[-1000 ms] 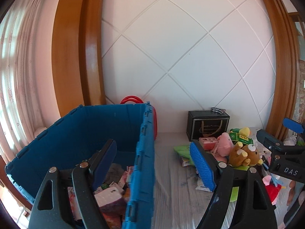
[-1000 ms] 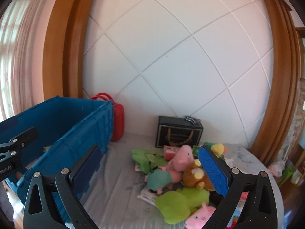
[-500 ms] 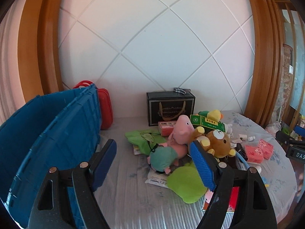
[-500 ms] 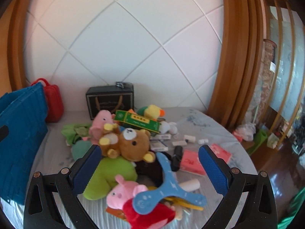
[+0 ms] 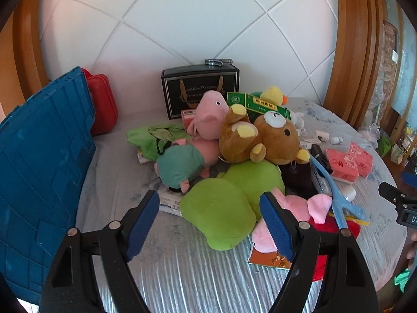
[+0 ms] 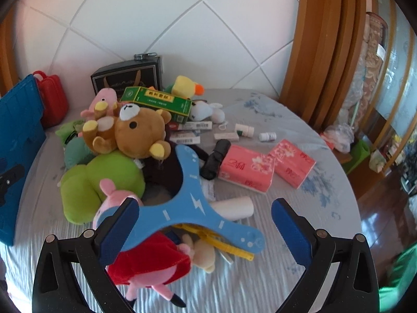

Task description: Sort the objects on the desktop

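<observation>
Between right jaws: blue boomerang (image 6: 192, 208), apparently.

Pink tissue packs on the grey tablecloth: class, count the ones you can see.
2. One pink tissue pack lies beside the black folded umbrella; the other pink tissue pack leans against its right side. More could be hidden under the toys.
</observation>
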Action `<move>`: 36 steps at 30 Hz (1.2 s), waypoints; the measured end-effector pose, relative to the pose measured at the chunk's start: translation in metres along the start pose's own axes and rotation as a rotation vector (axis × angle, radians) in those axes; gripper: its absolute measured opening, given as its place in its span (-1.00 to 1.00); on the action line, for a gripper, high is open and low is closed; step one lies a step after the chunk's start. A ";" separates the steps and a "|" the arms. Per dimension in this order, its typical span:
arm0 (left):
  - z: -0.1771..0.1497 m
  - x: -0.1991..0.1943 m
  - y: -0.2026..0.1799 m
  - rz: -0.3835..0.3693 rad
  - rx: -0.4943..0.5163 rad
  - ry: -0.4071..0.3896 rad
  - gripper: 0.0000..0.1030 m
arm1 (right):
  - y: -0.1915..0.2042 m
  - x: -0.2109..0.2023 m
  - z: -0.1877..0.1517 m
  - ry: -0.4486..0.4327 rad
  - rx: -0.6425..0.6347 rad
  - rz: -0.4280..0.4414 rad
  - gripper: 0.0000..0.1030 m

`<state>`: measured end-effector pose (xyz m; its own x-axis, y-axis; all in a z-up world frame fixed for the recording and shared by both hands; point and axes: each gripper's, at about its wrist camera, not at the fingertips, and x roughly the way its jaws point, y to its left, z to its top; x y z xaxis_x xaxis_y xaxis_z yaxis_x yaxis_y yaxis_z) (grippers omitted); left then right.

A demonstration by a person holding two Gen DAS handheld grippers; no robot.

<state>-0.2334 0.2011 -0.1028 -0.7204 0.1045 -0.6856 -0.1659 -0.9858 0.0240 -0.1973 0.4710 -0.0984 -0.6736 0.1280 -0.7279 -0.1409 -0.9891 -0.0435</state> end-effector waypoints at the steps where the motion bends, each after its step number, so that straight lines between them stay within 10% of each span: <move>1: -0.003 0.003 -0.003 -0.004 0.007 0.012 0.54 | 0.000 0.002 -0.004 0.010 0.000 0.005 1.00; 27: -0.058 0.084 -0.042 -0.314 0.372 0.149 0.54 | 0.077 0.035 -0.095 0.171 0.223 0.005 1.00; 36: -0.058 0.106 -0.077 -0.409 0.404 0.193 0.54 | 0.005 0.049 -0.097 0.184 0.356 -0.085 0.99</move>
<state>-0.2578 0.2809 -0.2200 -0.4152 0.4013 -0.8165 -0.6734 -0.7390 -0.0207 -0.1604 0.4649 -0.2011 -0.5125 0.1606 -0.8435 -0.4540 -0.8845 0.1075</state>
